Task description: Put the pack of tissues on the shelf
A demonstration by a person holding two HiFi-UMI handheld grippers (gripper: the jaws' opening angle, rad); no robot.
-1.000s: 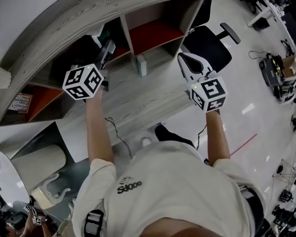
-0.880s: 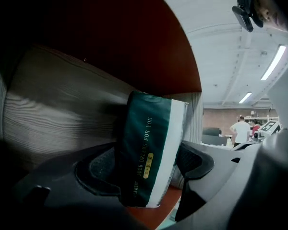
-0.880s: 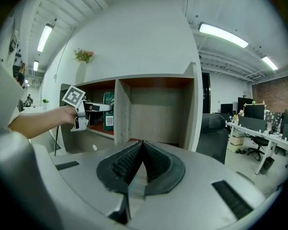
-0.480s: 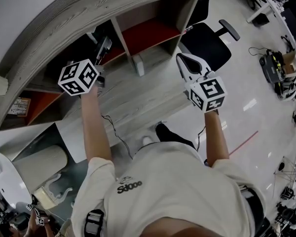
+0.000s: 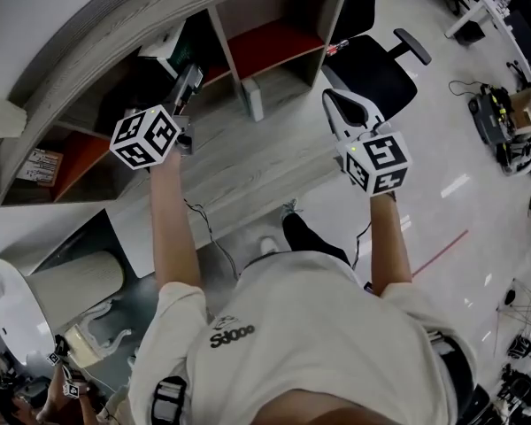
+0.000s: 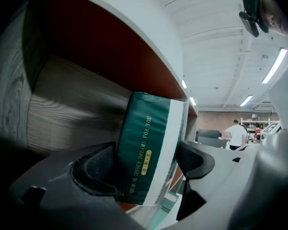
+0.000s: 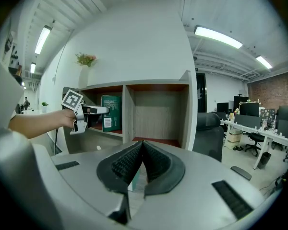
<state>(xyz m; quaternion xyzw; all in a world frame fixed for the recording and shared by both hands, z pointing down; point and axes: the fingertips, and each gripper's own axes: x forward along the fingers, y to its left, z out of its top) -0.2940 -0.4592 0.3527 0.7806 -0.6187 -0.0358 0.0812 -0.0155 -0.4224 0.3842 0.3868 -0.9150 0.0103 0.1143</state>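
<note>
The pack of tissues [image 6: 146, 150] is dark green with a white side and gold print. It stands upright in the shelf's [image 7: 156, 114] left compartment, also seen as the pack [image 7: 111, 112] in the right gripper view. My left gripper [image 6: 149, 162] reaches into that compartment, its jaws opening around the pack. The right pad [image 6: 194, 159] stands clear of the pack and the left pad sits beside it. In the head view the left gripper [image 5: 188, 80] points into the shelf. My right gripper [image 5: 338, 106] hovers in front of the shelf, shut with nothing in it.
The shelf has red-floored compartments [image 5: 270, 44] with wood-grain walls. A black office chair [image 5: 372, 73] stands right of the shelf. A small white object [image 5: 254, 111] lies on the floor by the shelf's divider. A plant [image 7: 85, 59] tops the shelf, and desks [image 7: 252, 128] are far right.
The left gripper has edged a little farther up towards the shelf compartment. The right gripper has hardly moved.
</note>
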